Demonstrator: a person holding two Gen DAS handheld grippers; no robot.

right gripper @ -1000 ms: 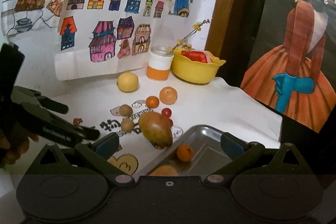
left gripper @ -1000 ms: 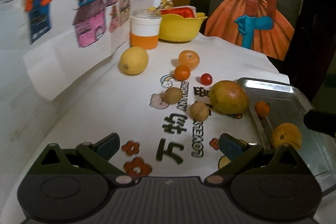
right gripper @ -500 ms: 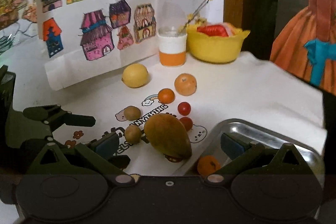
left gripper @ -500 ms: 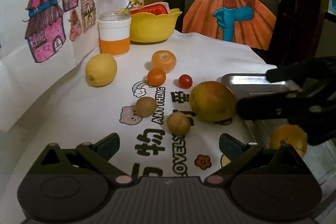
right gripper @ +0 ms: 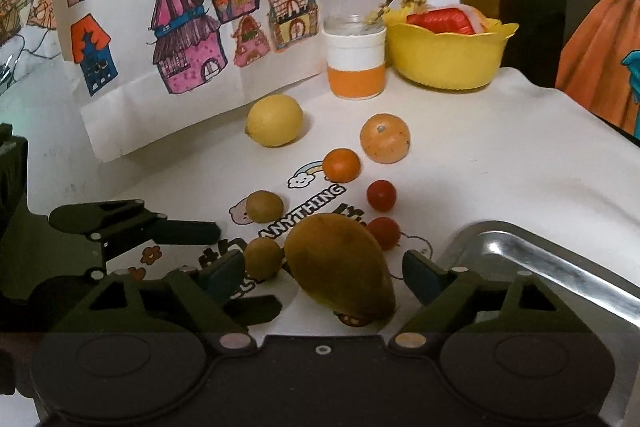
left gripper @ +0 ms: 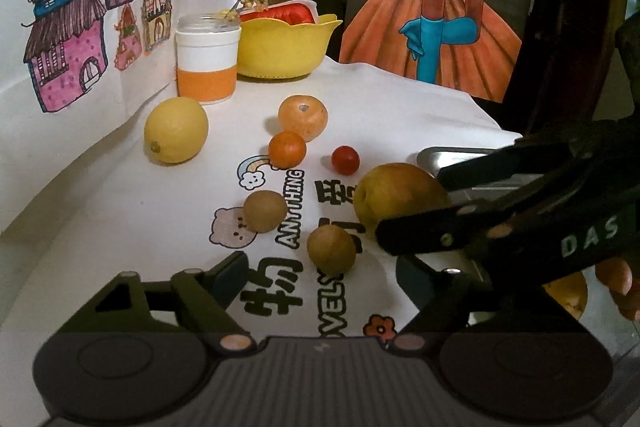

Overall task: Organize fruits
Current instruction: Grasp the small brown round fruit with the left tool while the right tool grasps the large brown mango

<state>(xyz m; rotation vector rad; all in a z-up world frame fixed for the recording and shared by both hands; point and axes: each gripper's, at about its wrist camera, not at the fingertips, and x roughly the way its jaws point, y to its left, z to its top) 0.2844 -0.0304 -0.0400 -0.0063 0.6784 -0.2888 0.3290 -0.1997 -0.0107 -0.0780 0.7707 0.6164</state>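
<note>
Right gripper (right gripper: 324,273): jaws wide apart, empty, straddling the mango (right gripper: 340,271), which lies on the white printed cloth (right gripper: 500,163) just beside the metal tray (right gripper: 560,267); contact cannot be told.

Left gripper (left gripper: 316,273): jaws apart, empty, a small brown fruit (left gripper: 331,249) between the fingertips, a second brown fruit (left gripper: 264,210) beyond.

Further out on the cloth: lemon (right gripper: 274,126), pale orange (right gripper: 385,137), small tangerine (right gripper: 341,165), cherry tomato (right gripper: 381,195). At the back stand an orange-and-white cup (right gripper: 356,63) and a yellow bowl (right gripper: 448,55).

The right wrist view alone shows a second tomato (right gripper: 385,233) touching the mango's far side. The left wrist view alone shows a yellow-orange fruit (left gripper: 570,297) in the tray, partly hidden by the right gripper.
</note>
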